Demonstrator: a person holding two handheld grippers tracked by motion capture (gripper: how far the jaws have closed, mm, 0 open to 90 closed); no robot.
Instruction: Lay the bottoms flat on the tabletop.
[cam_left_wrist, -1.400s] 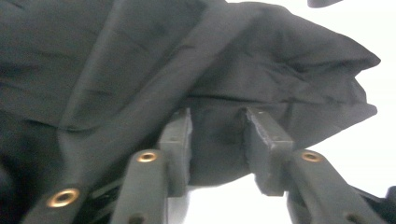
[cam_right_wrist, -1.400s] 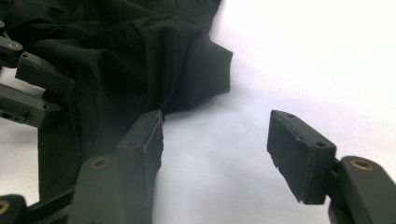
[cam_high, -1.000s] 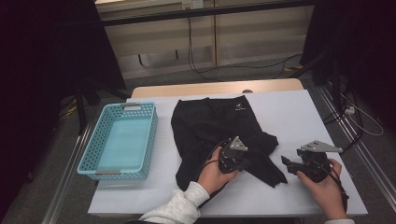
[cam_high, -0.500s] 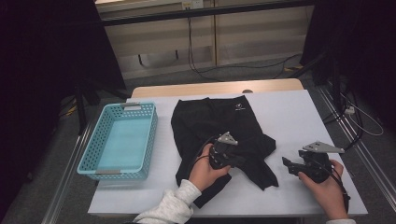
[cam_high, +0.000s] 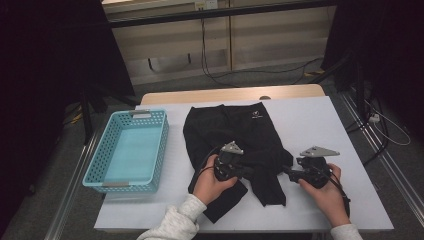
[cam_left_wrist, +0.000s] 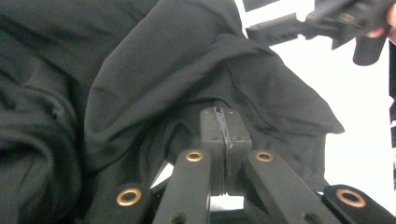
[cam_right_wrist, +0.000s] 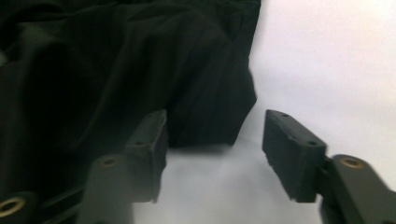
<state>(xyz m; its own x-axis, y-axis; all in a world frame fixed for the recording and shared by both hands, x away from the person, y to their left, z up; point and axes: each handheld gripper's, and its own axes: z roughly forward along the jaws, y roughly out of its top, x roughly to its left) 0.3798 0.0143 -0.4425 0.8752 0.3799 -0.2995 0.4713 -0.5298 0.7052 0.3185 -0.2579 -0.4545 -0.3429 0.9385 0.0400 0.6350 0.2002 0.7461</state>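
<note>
black crumpled fabric garment (cam_high: 235, 135) | step: folding; left hand-held gripper (cam_left_wrist: 223, 140) pinching its fold | right hand-held gripper (cam_right_wrist: 212, 140) spread, jaws closing | next: clamp the hem

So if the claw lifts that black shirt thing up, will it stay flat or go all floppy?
Probably floppy: the black garment already lies in soft folds and creases on the table. It likely drapes and hangs down, as it bunches around the shut left claw. It looks thin, so probably light, and unlikely to slip from that pinch.

Small white unreadable logo on the black garment (cam_high: 235, 140).
</note>
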